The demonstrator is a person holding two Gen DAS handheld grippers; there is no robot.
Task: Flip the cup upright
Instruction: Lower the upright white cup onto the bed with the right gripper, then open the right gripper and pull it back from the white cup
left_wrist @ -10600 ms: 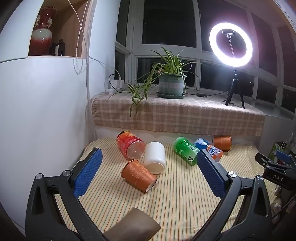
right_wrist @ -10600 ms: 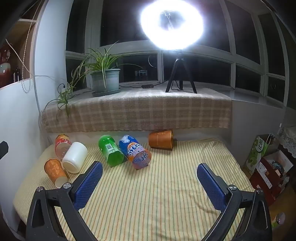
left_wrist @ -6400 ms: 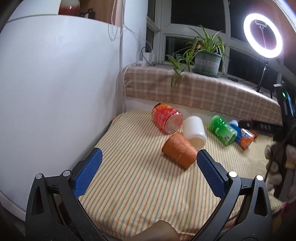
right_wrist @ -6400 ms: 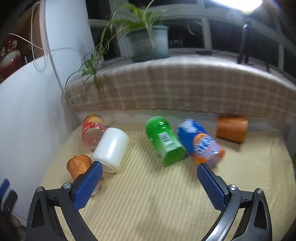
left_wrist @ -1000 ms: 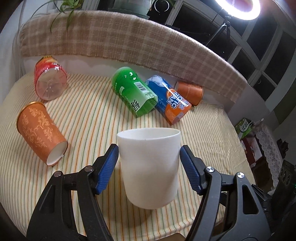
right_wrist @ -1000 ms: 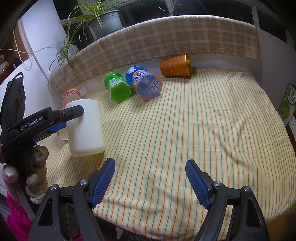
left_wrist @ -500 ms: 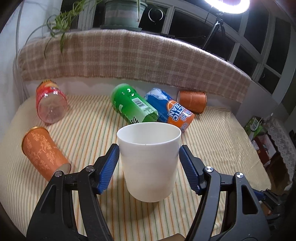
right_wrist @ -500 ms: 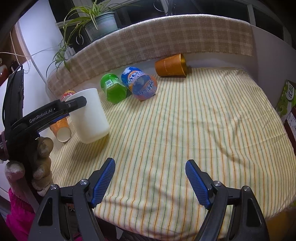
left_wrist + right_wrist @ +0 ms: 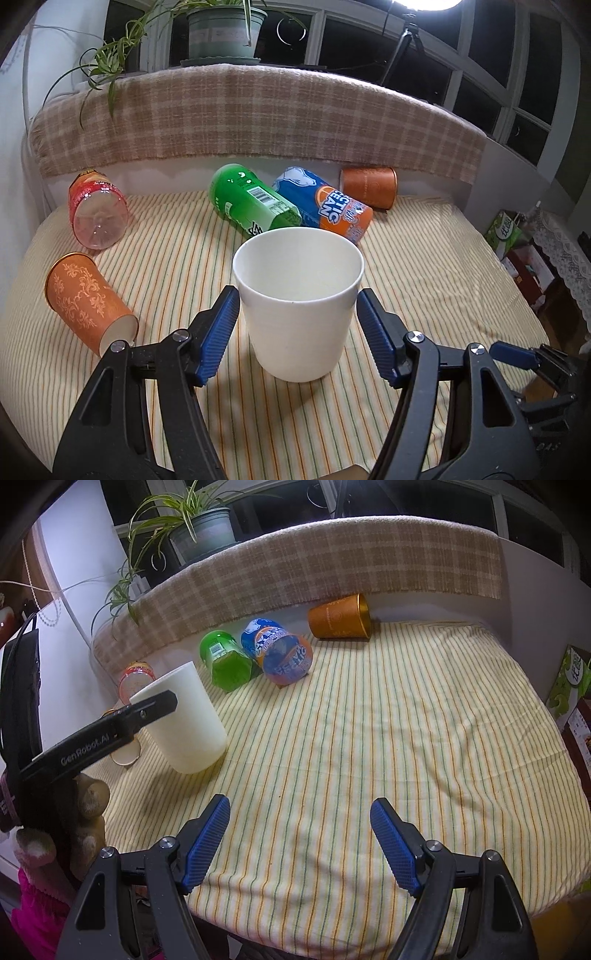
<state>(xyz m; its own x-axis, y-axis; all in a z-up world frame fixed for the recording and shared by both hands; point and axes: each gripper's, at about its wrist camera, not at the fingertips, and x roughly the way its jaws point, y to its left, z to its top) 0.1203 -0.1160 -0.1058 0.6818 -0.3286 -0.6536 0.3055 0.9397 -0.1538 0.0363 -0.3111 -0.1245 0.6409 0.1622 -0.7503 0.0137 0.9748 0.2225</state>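
Note:
A white cup point(image 9: 298, 306) stands upright, mouth up, on the striped cloth, and it also shows in the right wrist view point(image 9: 184, 723). My left gripper point(image 9: 297, 314) is shut on the white cup, one blue pad on each side just below the rim. My right gripper point(image 9: 300, 843) is open and empty, low over the front of the cloth, to the right of the cup.
Several cups lie on their sides: an orange patterned cup point(image 9: 86, 301), a red clear cup point(image 9: 96, 214), a green cup point(image 9: 251, 203), a blue and orange cup point(image 9: 325, 206) and an orange cup point(image 9: 369, 186) by the back wall. The striped table point(image 9: 406, 738) drops off at right.
The left gripper has lowered the white cup toward the cloth; it now appears to rest upright on it. The right gripper has barely moved.

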